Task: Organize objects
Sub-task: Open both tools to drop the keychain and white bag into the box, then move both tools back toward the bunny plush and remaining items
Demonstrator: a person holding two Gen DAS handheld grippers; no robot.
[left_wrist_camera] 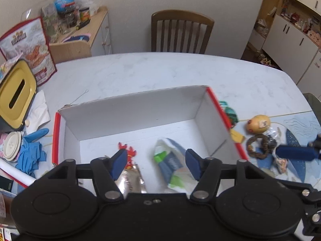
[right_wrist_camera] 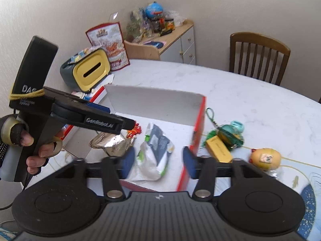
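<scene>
Left wrist view: the left gripper (left_wrist_camera: 156, 163) hangs with jaws spread, empty, over the red-edged white cardboard box (left_wrist_camera: 200, 108) at the tabletop's near edge; only here a brown braided ring (left_wrist_camera: 257, 147) shows. Right wrist view: the right gripper (right_wrist_camera: 158, 163) gapes empty; the other tool reads "GenRobot.AI".

**Readable lettering**

In the right wrist view, the left gripper (right_wrist_camera: 128, 125) bears "GenRobot.AI" in white along its side. The black handle (right_wrist_camera: 34, 68) above it shows "DAS", with smaller lines beneath too blurred to read. The silver pouch (right_wrist_camera: 114, 146) in the box (right_wrist_camera: 152, 98) carries dark letters, perhaps "OUSHI". The yellow block's (right_wrist_camera: 218, 150) print is illegible.
</scene>
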